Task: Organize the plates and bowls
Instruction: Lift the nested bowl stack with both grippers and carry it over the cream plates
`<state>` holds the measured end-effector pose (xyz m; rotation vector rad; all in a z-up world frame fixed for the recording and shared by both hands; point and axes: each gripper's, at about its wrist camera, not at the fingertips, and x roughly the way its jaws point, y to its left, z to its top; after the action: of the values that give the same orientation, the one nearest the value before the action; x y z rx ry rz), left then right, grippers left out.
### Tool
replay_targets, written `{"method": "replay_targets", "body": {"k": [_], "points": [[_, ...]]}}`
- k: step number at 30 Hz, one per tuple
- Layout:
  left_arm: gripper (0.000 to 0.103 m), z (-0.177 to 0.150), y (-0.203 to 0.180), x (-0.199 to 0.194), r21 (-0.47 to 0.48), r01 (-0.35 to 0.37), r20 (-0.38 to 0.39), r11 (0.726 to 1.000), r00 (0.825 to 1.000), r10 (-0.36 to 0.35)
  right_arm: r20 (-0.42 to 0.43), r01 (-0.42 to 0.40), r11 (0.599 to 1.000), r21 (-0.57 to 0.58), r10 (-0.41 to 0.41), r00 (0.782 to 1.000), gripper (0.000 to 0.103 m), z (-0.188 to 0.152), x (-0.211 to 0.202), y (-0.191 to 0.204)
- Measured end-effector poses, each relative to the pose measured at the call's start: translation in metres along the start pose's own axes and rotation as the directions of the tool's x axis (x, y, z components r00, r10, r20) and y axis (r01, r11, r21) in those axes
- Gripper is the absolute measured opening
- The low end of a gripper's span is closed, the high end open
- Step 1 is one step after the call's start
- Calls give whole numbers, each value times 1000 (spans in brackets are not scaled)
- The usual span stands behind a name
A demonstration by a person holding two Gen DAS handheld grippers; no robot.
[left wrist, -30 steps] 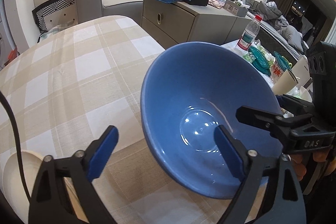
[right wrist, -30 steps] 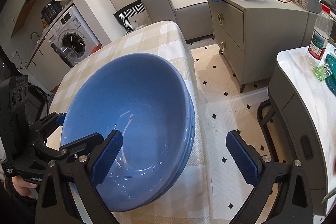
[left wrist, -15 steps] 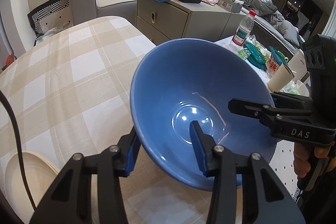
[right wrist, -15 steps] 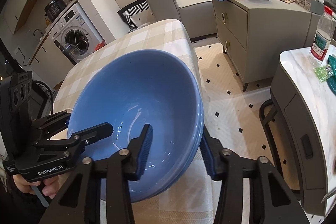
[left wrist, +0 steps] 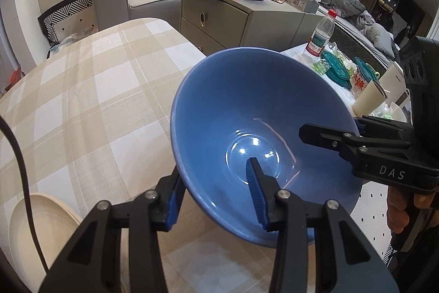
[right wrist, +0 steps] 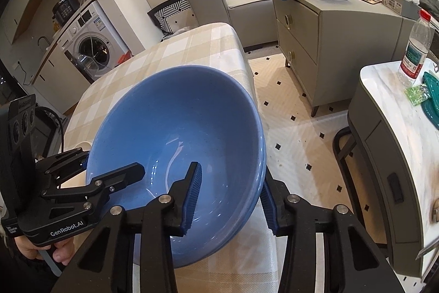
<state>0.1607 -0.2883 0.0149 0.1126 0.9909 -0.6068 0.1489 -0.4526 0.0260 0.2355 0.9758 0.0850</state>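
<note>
On checked tablecloth (left wrist: pixel 104 89): blue bowl (left wrist: pixel 247 111) clamped at opposite rims by left gripper (left wrist: pixel 214 197) and right gripper (right wrist: pixel 230 197); appears nested in 2nd bowl. Cream plates (left wrist: pixel 41 232) beside, not yet sorted.

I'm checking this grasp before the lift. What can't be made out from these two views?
- Number of stacked blue bowls: right wrist view shows a double rim; the bowls' own walls hide the rest.
- Bowl base and its contact with the table: hidden by the bowl in both views.
- Cream plates: cut off by the left view's edge, crossed by a cable.
- Outer finger of the right gripper: contact hidden behind the rim.
</note>
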Motion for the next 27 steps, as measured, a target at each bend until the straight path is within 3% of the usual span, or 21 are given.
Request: {"method": "replay_targets", "body": {"k": [12,27], "points": [[42,2,0,-1,-12,-14,-10,1000,1000,14,-28,47,999,27,-46,999,29,4,1,-3],[42,-1,3,-6,-16,-11,1,1000,1000,11,-17,43,999,5,-43,999,28,3,-3,1]]}}
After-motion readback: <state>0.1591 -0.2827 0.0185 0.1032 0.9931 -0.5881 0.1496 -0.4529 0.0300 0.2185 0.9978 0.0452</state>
